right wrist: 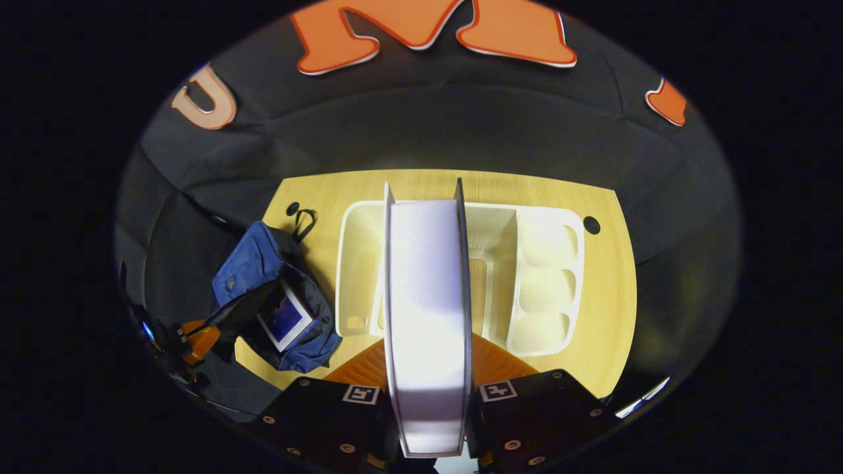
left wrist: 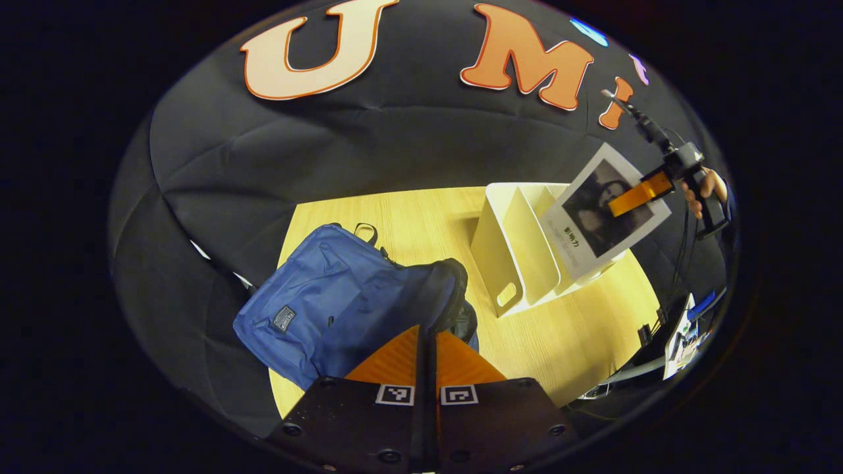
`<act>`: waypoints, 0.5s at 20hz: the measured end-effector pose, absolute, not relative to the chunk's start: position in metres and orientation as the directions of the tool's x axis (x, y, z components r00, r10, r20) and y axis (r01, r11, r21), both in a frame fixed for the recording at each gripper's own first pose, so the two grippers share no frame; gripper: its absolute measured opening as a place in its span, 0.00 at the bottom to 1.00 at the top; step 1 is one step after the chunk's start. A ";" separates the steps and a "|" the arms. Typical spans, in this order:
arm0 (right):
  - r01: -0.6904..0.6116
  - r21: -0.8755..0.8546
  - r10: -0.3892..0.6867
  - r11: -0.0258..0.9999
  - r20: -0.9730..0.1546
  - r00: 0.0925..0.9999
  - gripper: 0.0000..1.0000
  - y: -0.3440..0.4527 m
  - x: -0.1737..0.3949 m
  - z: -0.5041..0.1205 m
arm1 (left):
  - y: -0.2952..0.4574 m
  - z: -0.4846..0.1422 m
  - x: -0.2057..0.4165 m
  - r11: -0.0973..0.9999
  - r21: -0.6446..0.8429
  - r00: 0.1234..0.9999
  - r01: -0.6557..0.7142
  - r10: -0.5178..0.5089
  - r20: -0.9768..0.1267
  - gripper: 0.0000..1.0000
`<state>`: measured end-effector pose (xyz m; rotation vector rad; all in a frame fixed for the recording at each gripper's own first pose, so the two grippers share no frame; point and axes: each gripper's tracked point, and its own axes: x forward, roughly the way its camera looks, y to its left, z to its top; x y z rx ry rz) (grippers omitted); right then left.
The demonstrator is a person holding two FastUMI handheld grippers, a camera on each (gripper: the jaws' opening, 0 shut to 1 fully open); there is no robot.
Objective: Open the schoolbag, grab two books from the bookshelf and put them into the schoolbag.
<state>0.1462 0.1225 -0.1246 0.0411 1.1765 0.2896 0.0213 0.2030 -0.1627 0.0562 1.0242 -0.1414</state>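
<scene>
The blue schoolbag [left wrist: 316,303] lies on the wooden table [left wrist: 402,210], its black-lined mouth held up. My left gripper [left wrist: 427,329] is shut on the black rim of that opening. In the right gripper view the schoolbag [right wrist: 250,263] gapes open with one book [right wrist: 284,319] inside, and the left gripper [right wrist: 197,339] holds its edge. My right gripper [right wrist: 428,345] is shut on a second book [right wrist: 425,296], seen edge-on above the white bookshelf [right wrist: 546,283]. In the left gripper view that book [left wrist: 593,217], white with a dark picture, hangs from the right gripper [left wrist: 642,193] over the bookshelf [left wrist: 507,250].
The bookshelf's dividers stand upright beneath the lifted book. A round cable hole [right wrist: 591,225] sits near the table's far right corner. Equipment and cables [left wrist: 685,329] crowd the space beyond the table's right edge. Black cloth walls close in behind.
</scene>
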 end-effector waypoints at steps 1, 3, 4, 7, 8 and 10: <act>-0.215 0.196 0.265 0.957 -0.890 0.371 0.40 0.125 0.137 -0.112 | 0.203 -0.162 0.020 0.989 -0.018 0.512 0.146 -0.091 -0.854 0.00; -0.243 0.241 0.324 0.940 -0.857 0.402 0.40 0.133 0.121 -0.087 | 0.205 -0.159 0.021 0.989 -0.018 0.513 0.146 -0.091 -0.853 0.00; -0.254 0.271 0.358 0.929 -0.834 0.420 0.40 0.141 0.112 -0.076 | 0.205 -0.158 0.023 0.989 -0.020 0.515 0.144 -0.092 -0.852 0.00; -0.239 0.414 0.478 0.878 -0.760 0.440 0.40 0.180 0.088 -0.064 | 0.210 -0.156 0.025 0.991 -0.033 0.515 0.127 -0.095 -0.852 0.00; -0.221 0.461 0.510 0.859 -0.741 0.437 0.40 0.189 0.082 -0.063 | 0.211 -0.154 0.026 0.992 -0.036 0.516 0.125 -0.096 -0.851 0.00; -0.193 0.523 0.552 0.830 -0.721 0.418 0.40 0.206 0.069 -0.072 | 0.214 -0.152 0.029 0.992 -0.032 0.518 0.125 -0.092 -0.851 0.00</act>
